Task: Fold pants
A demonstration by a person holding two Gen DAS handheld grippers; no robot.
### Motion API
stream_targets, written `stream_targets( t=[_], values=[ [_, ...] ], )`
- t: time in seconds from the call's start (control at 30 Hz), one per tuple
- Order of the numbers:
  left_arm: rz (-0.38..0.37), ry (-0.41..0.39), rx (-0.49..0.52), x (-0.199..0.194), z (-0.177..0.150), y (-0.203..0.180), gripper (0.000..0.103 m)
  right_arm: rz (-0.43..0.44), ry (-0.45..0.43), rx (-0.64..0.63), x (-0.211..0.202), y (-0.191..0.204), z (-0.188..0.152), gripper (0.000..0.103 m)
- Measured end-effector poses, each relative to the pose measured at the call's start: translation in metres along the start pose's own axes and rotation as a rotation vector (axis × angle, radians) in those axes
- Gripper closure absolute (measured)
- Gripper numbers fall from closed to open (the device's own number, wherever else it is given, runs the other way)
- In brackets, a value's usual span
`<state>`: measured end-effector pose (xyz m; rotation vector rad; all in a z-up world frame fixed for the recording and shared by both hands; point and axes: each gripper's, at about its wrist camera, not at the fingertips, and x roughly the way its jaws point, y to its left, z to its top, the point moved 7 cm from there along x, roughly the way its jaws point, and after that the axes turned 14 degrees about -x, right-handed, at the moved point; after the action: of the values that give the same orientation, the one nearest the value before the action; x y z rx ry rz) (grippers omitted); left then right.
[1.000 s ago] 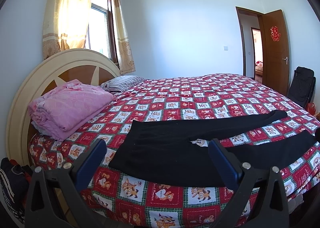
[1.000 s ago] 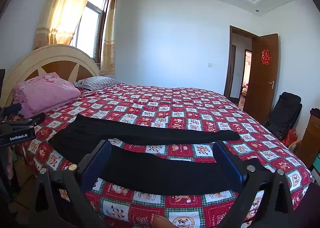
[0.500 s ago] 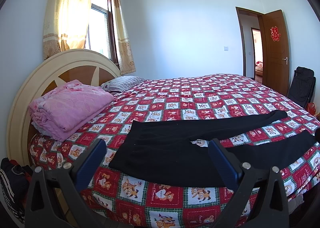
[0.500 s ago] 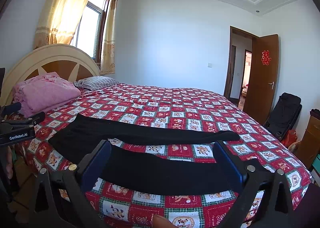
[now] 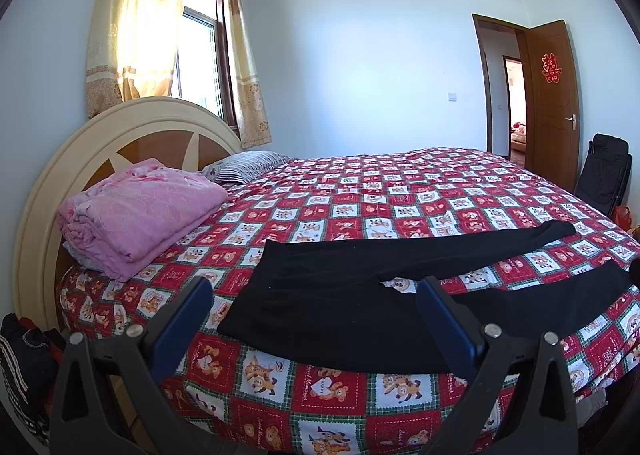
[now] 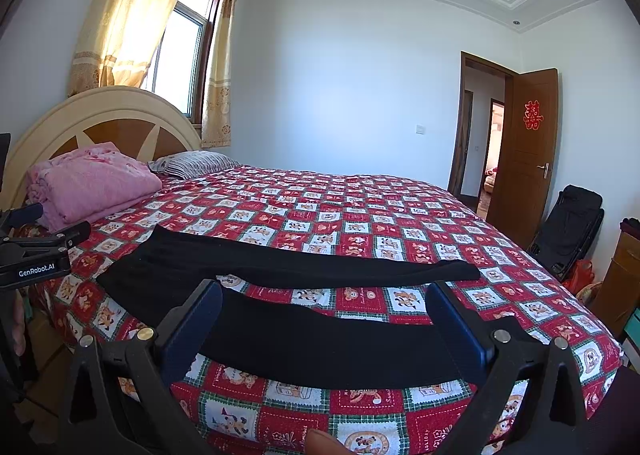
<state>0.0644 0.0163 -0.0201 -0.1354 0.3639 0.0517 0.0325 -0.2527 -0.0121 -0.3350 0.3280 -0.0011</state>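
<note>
Black pants (image 5: 320, 295) lie spread flat near the front edge of the bed, waist to the left, the two legs splayed apart toward the right. In the right wrist view the same pants (image 6: 304, 339) stretch across the front of the bed. My left gripper (image 5: 316, 303) hovers open in front of the waist and crotch area, nothing between its blue pads. My right gripper (image 6: 324, 307) hangs open before the near leg, apart from the cloth. The other gripper's black body (image 6: 36, 255) shows at that view's left edge.
The bed (image 5: 400, 191) has a red patterned cover and a round headboard (image 5: 120, 135). A folded pink blanket (image 5: 140, 211) and a striped pillow (image 5: 248, 167) lie at the head. A black folded chair (image 6: 568, 227) leans by the open door (image 6: 524, 151). Clothes (image 5: 20, 359) sit low left.
</note>
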Motion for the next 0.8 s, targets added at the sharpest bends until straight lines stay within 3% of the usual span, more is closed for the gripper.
stream_targets(
  t=[0.8],
  values=[
    [0.002, 0.035, -0.001, 0.014, -0.016, -0.004, 0.0, 0.019, 0.025, -0.019, 0.012, 0.007, -0.009, 0.001]
  ],
)
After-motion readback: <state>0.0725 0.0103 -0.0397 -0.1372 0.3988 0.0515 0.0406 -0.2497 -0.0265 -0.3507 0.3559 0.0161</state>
